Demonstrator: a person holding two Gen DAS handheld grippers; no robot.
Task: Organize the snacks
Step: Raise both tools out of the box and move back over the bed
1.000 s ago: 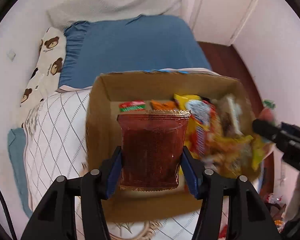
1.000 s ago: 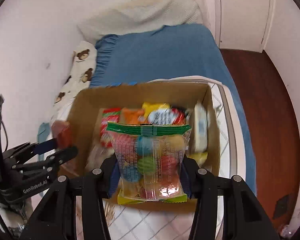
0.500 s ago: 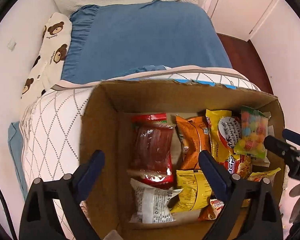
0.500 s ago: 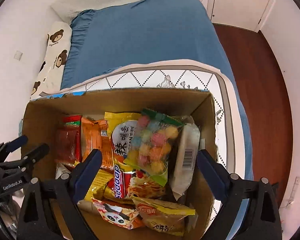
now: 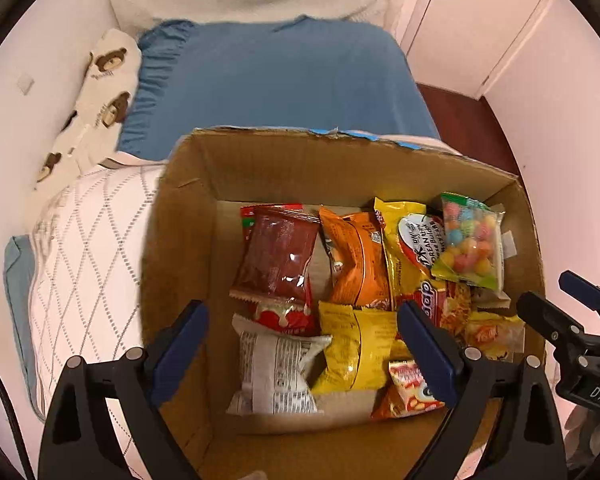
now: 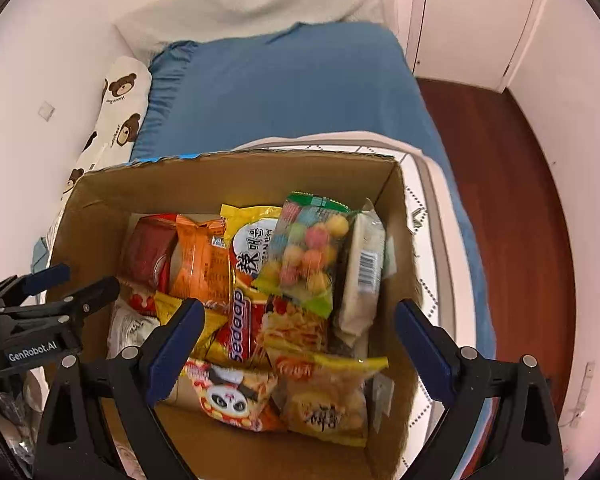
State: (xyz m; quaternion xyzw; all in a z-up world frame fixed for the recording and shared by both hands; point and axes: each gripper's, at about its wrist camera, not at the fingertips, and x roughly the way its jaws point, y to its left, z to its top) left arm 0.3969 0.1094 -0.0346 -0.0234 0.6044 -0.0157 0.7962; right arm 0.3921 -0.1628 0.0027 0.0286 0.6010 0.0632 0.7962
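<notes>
Left wrist view: the left hand-held gripper points steeply down over an open cardboard box that sits on a bed with a white diamond-patterned quilt. Its 2 blue-padded jaws have just been opening and now stand wide apart with nothing between them. Directly ahead, a dark red snack pouch lies in the box's left column, partly covering a red and white packet. Beside it lie an orange packet, a yellow noodle pack and a clear bag of coloured candy balls. The other tool shows at the right edge.

Right wrist view: the right hand-held gripper also points down into the box, jaws just opened wide and empty. The candy bag rests on top of the noodle pack, leaning against a pale wrapped packet. A panda-printed pack lies near the front wall.

Judgement: this is the release step, with both snacks now resting in the box. The next move likely calls for lifting both tools clear of the box walls and finding any snack not yet boxed; none is visible outside it.
</notes>
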